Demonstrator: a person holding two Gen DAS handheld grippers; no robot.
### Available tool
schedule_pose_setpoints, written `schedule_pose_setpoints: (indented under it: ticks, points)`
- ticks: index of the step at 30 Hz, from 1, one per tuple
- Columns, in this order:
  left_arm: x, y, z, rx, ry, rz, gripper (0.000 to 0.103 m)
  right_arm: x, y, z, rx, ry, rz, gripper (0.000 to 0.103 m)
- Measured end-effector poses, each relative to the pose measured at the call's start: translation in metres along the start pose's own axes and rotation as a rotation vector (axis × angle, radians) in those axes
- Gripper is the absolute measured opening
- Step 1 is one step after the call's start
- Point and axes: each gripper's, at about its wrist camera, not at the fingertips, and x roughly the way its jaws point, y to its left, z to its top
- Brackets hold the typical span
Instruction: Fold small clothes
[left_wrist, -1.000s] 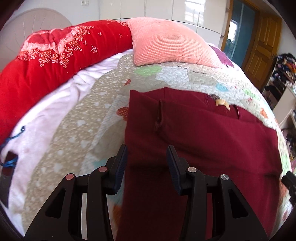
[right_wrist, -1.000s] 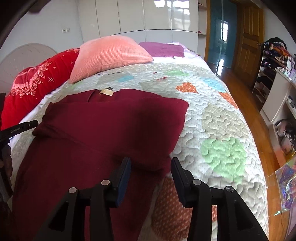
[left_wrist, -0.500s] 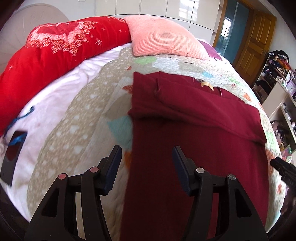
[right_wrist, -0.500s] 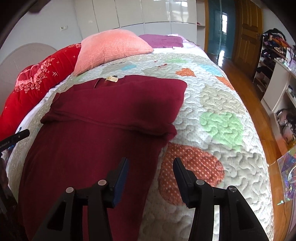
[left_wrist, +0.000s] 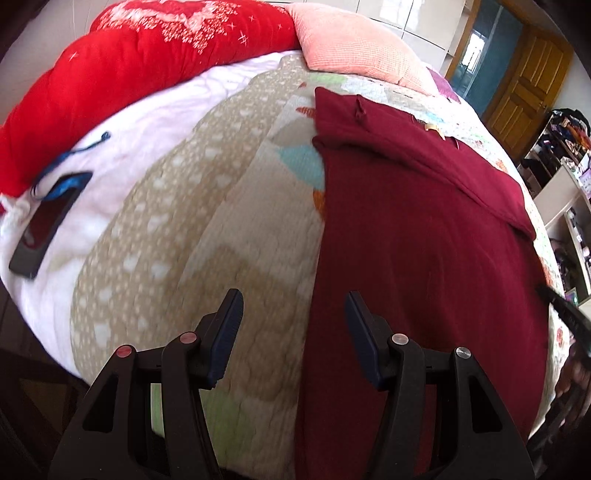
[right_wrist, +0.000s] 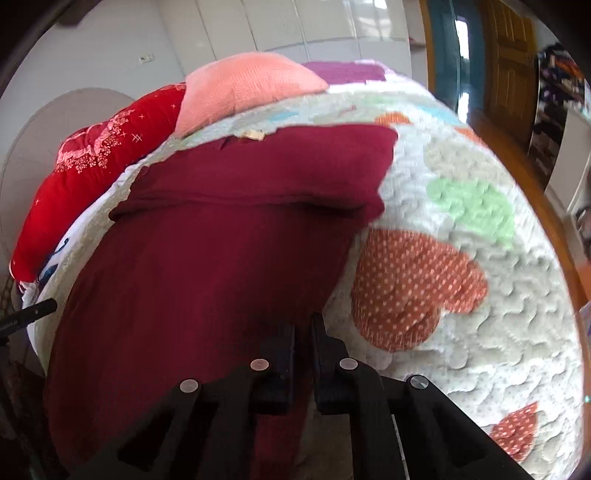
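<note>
Lying flat on the patchwork quilt (left_wrist: 229, 229), the maroon garment (left_wrist: 424, 266) had its far portion folded across, with a tan label (right_wrist: 253, 133) at the far edge. The left gripper (left_wrist: 291, 332) hovered over the garment's near left edge, jaws wide apart and holding nothing. The right gripper (right_wrist: 303, 343) sat at the garment's near right edge, jaws drawn nearly together on the maroon cloth. A pink pillow (right_wrist: 243, 86) and a red duvet (left_wrist: 147, 62) lay at the far end. A dark phone (left_wrist: 48, 229) rested on the white sheet at the left.
</note>
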Motion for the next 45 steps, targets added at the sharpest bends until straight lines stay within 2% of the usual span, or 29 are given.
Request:
schedule_pose_setpoints:
  ticks: [3, 10, 12, 14, 16, 17, 18, 21, 25, 26, 28, 29, 30, 33, 40, 45]
  points:
    - [-0.003, 0.001, -0.01, -0.007, 0.008, -0.015, 0.057, -0.011, 0.001, 0.004, -0.048, -0.037, -0.039, 0.006]
    - [0.003, -0.008, -0.021, 0.016, 0.031, -0.022, 0.057, -0.008, -0.005, 0.002, -0.023, -0.007, -0.079, 0.006]
    - [0.005, -0.009, -0.022, 0.023, 0.031, -0.014, 0.057, -0.011, -0.004, 0.002, -0.015, 0.003, -0.062, 0.006]
    - [0.007, -0.011, -0.024, 0.03, 0.03, -0.005, 0.057, -0.018, -0.006, -0.001, 0.019, 0.01, -0.007, 0.007]
    - [0.007, -0.011, -0.027, 0.032, 0.029, -0.005, 0.057, -0.025, -0.007, -0.008, 0.04, 0.013, 0.033, 0.022]
    - [0.007, -0.011, -0.028, 0.03, 0.028, -0.005, 0.057, -0.028, -0.008, -0.016, 0.045, 0.023, 0.056, 0.04]
    - [0.007, -0.011, -0.028, 0.028, 0.028, -0.005, 0.057, -0.03, -0.007, -0.021, 0.043, 0.03, 0.06, 0.047]
    - [0.007, -0.011, -0.029, 0.025, 0.029, -0.004, 0.057, -0.034, -0.002, -0.04, 0.006, 0.051, 0.066, 0.047]
    - [0.007, -0.012, -0.03, 0.026, 0.03, -0.001, 0.057, -0.033, 0.003, -0.056, -0.001, 0.059, 0.117, 0.047]
    - [0.007, -0.012, -0.03, 0.024, 0.032, -0.002, 0.057, -0.034, 0.008, -0.059, -0.011, 0.048, 0.128, 0.046]
    - [0.006, -0.012, -0.031, 0.022, 0.034, -0.004, 0.057, -0.034, 0.015, -0.061, -0.05, 0.036, 0.129, 0.028]
    - [0.006, -0.011, -0.032, 0.022, 0.035, -0.005, 0.057, -0.034, 0.019, -0.062, -0.075, 0.028, 0.107, 0.014]
    - [0.005, -0.011, -0.033, 0.022, 0.038, -0.008, 0.057, -0.035, 0.021, -0.062, -0.092, 0.019, 0.091, 0.008]
    - [0.001, -0.009, -0.038, 0.02, 0.05, -0.018, 0.057, -0.04, 0.014, -0.058, -0.085, 0.009, 0.087, 0.008]
    - [-0.003, -0.004, -0.05, 0.012, 0.061, -0.023, 0.059, -0.039, -0.003, -0.053, -0.065, 0.027, 0.002, 0.004]
    - [-0.012, -0.002, -0.061, 0.008, 0.098, -0.068, 0.059, -0.059, -0.011, -0.056, -0.014, 0.021, 0.088, 0.006]
